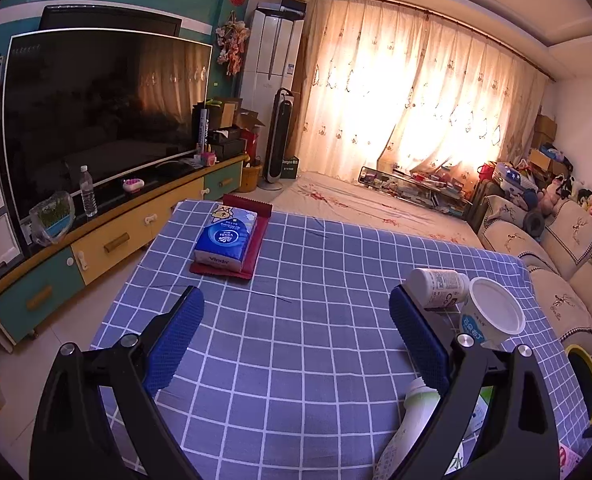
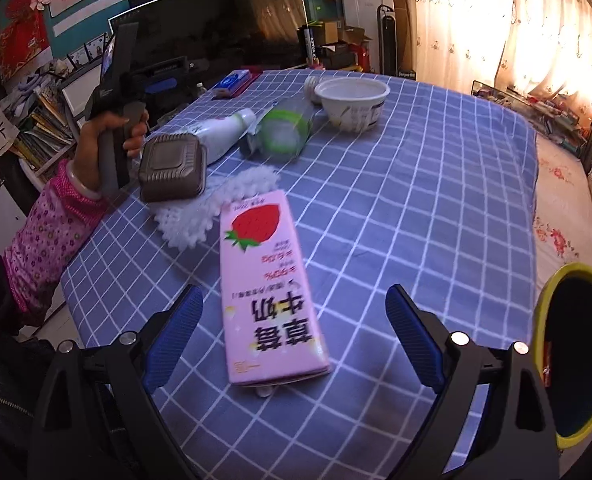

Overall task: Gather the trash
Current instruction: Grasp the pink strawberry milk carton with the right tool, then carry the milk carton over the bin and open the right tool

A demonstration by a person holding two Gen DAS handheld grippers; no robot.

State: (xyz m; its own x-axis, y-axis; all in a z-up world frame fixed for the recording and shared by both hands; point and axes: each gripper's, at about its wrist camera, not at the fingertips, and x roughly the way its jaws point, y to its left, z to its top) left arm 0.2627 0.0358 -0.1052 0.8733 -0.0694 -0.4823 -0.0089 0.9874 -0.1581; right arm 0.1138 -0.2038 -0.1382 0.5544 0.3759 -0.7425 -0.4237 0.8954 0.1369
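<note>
Item: strawberry milk carton [image 2: 270,292], pink, lying flat on the blue checked worktop [image 2: 415,200], its near end between the two blue pads of the right claw [image 2: 294,320], which stands wide and holds nothing; no pad touches the carton yet. Destination: yellow-rimmed bin [image 2: 575,360], just off the worktop's right edge, mouth facing the camera, close to the right claw. Other trash awaiting collection: white foam fruit net [image 2: 208,212] touching the carton's far end; grey-brown lidded box [image 2: 172,168] on the net's far side; white bottle [image 2: 226,132] on its side; clear green-banded container [image 2: 286,132]; white paper bowl [image 2: 351,104] upright. Left claw [image 1: 296,340]: wide, empty, hovering over bare cloth, with a small white jar [image 1: 439,288] and the bowl just beside its right pad. Not trash, by my reading: tissue pack [image 1: 226,240] on a red tray [image 1: 256,248]. Handling note: the carton lies slightly askew to the pads, so the right claw would do well to square up, lower until the pads span the long sides, close gently to avoid crushing, then lift clear of the net before swinging right to the bin.
</note>
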